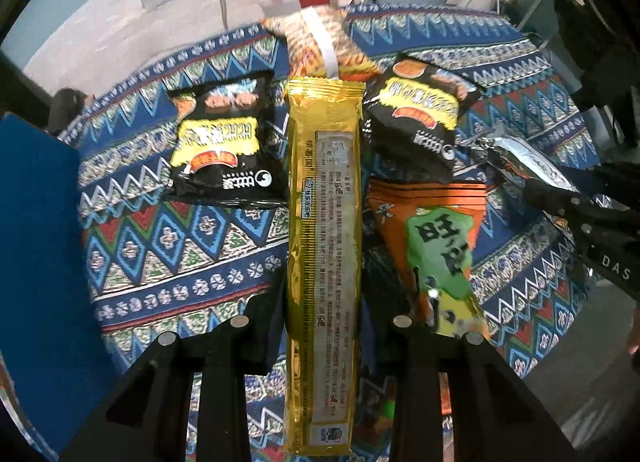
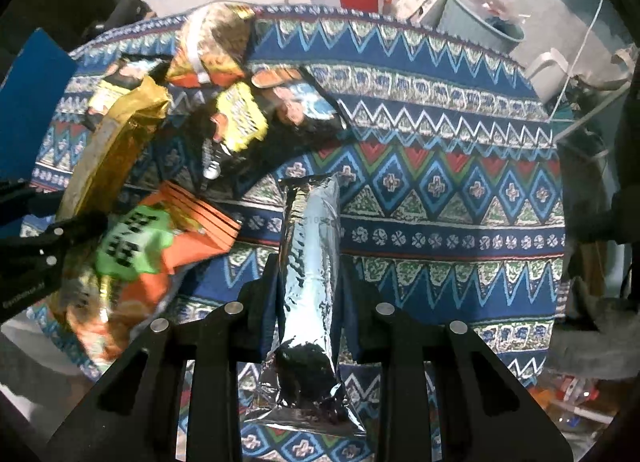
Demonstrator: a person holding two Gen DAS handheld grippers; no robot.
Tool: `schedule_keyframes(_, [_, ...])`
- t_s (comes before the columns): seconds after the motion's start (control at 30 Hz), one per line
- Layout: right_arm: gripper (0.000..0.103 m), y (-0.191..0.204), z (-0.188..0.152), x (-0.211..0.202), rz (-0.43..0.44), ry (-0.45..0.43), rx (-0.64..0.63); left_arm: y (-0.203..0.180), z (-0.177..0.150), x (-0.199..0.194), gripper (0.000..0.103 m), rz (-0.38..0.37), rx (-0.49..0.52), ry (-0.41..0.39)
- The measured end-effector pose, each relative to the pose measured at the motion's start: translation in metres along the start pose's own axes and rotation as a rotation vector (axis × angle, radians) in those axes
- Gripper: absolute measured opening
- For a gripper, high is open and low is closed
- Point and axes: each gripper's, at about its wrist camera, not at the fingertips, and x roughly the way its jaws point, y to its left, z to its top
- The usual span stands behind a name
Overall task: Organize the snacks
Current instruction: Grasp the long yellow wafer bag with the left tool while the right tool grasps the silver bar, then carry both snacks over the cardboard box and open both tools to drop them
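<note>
My left tongs (image 1: 320, 326) point level toward the bench's far edge, clamped on a long gold snack pack (image 1: 322, 221) between black packets. My right tongs (image 2: 308, 310) grip a silver foil pack (image 2: 310, 262) over bare patterned cloth (image 2: 440, 181), open room running to the right edge.

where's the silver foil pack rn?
Held in the right gripper: silver foil pack runs lengthwise between its fingers, above the patterned tablecloth, right of the orange snack bag.
</note>
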Motion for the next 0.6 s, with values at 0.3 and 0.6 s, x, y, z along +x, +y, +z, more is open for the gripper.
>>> schedule_keyframes(0.3, [0.026, 0.017, 0.000, -0.044, 0.033, -0.073, -0.018, 0.009, -0.013, -0.044, 0.032, 0.001, 0.015, -0.064])
schedule_keyframes(0.6, [0.026, 0.043, 0.016, -0.083, 0.074, -0.171, -0.034, 0.026, -0.012, -0.082, 0.032, 0.015, 0.001, -0.139])
